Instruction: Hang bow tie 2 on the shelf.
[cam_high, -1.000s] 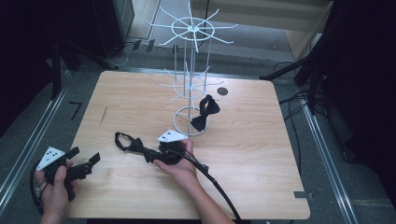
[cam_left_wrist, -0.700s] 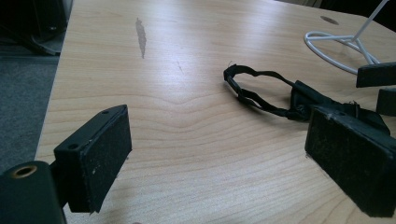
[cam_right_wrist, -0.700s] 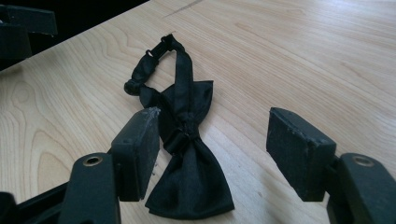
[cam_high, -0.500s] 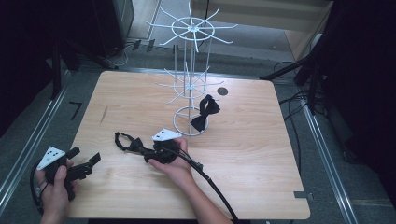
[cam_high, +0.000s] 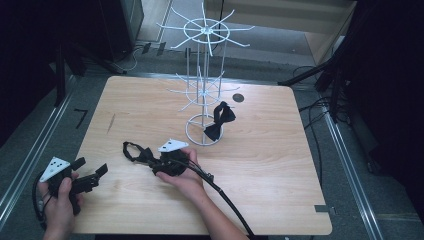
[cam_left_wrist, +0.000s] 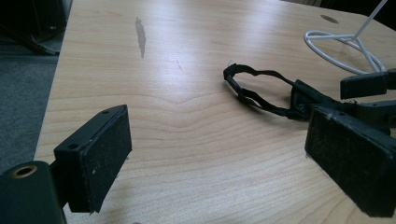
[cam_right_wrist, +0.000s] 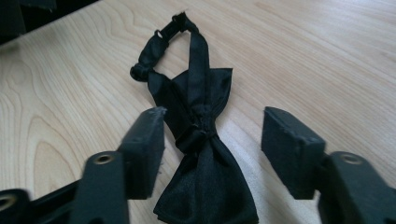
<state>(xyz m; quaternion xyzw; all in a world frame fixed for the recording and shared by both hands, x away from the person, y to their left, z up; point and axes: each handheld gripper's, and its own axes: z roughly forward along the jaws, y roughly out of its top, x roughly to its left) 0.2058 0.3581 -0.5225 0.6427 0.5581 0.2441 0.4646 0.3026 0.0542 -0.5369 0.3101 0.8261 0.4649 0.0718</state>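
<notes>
Two bow ties are present: one lies flat on the table (cam_high: 280, 165) toward the near-left quarter, under the right gripper (cam_right_wrist: 212, 135); a second bow tie (cam_high: 219, 120) hangs at the white wire rack (cam_high: 202, 90) toward the far middle. The right gripper's jaws are spread, one on each side of the flat bow tie (cam_right_wrist: 201, 140), level with its knot and not yet pressing it. The left gripper (cam_left_wrist: 224, 163) rests at the near-left corner, jaws wide apart and holding nothing, well apart from the tie. Condition of the item: black satin fabric with a slight sheen, wings pleated toward a narrow central knot, and a thin neck strap (cam_right_wrist: 184, 37) looping away toward the left edge with a small clasp at its far end. Risks, as judged from here: if the jaws close on the wing instead of the knot, the slippery fabric could slide free on lifting. If the pads drop too low they may scrape the tabletop and push the tie along rather than pinch it. The trailing strap may drag or catch on the rack's wire arms during transfer, and could snag on the tie already hanging there.
</notes>
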